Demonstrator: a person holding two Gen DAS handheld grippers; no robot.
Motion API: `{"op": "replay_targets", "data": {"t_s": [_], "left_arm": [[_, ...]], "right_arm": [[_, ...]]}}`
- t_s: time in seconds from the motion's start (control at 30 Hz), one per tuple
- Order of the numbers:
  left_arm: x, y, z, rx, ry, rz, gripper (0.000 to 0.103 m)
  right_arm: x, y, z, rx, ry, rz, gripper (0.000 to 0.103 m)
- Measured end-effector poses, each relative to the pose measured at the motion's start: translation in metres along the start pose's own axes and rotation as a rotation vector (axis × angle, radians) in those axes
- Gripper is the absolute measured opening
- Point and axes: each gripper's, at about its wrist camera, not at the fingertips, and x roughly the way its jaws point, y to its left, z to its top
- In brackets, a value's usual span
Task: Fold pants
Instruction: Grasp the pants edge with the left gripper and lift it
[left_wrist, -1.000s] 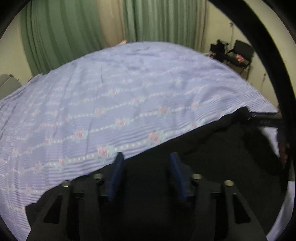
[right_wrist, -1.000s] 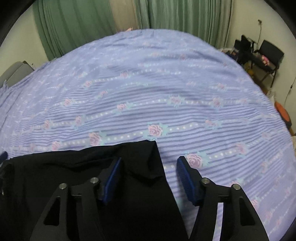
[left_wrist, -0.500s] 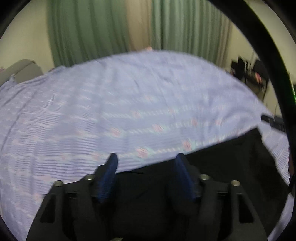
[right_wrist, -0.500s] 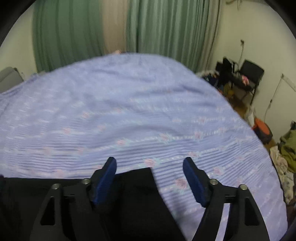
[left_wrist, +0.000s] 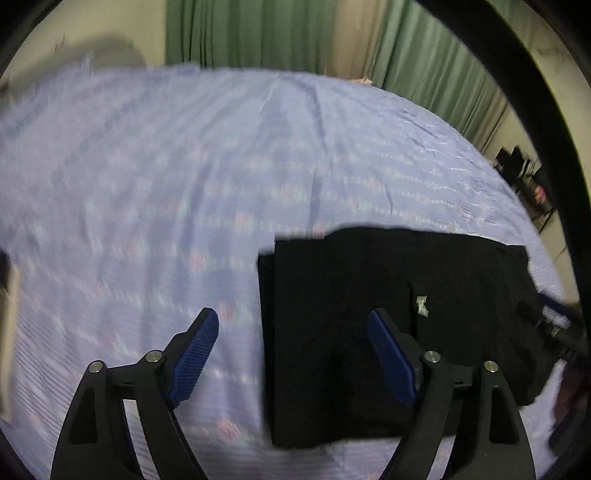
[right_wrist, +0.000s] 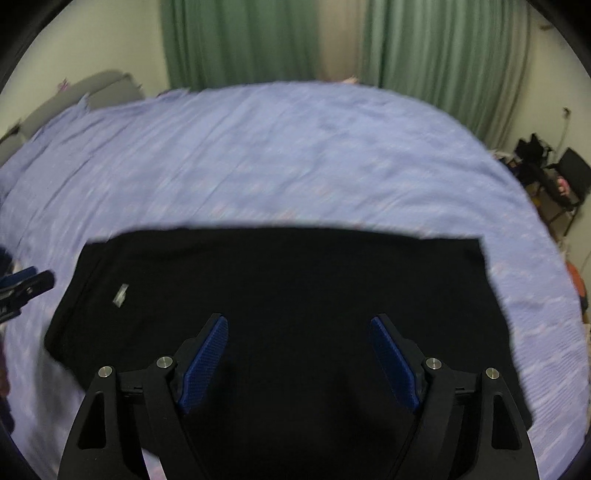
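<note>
Bedroom, green curtains (right_wrist: 258, 40), bed (right_wrist: 295, 147) in lilac floral sheet. Black pants (right_wrist: 280, 288) lying flat there as a compact rectangle, so looks basically folded. Left hand-held gripper (left_wrist: 291, 350) and right hand-held gripper (right_wrist: 299, 354) both spread wide, holding nothing. Maybe some smoothing left.

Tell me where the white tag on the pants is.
The white tag sits on the black pants, toward their left end in the right wrist view, near the left gripper.

My left gripper (left_wrist: 293, 354) and right gripper (right_wrist: 299, 360) look alike: matte black angular arms with triangular cut-outs, two silver round screws on each arm, and ridged blue pads (right_wrist: 205, 360) lining the fingers' inner faces.
</note>
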Motion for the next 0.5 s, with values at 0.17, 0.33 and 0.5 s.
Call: {"op": "replay_targets", "data": {"t_s": [0.17,0.33,0.5], "left_arm": [[0.04,0.026,-0.02,-0.133,0.096,-0.139,0.083],[0.073,0.038,-0.024,-0.204,0.137,-0.24,0.084],[0.074,0.041,-0.022,-0.214,0.16,-0.363,0.074]], "right_arm": [[0.01,0.019,-0.023,0.016,0.061,0.029,0.08],[0.013,0.025,-0.031,0.038,0.089,0.055,0.08],[0.019,0.033,-0.029,0.037,0.094,0.068,0.079]]}}
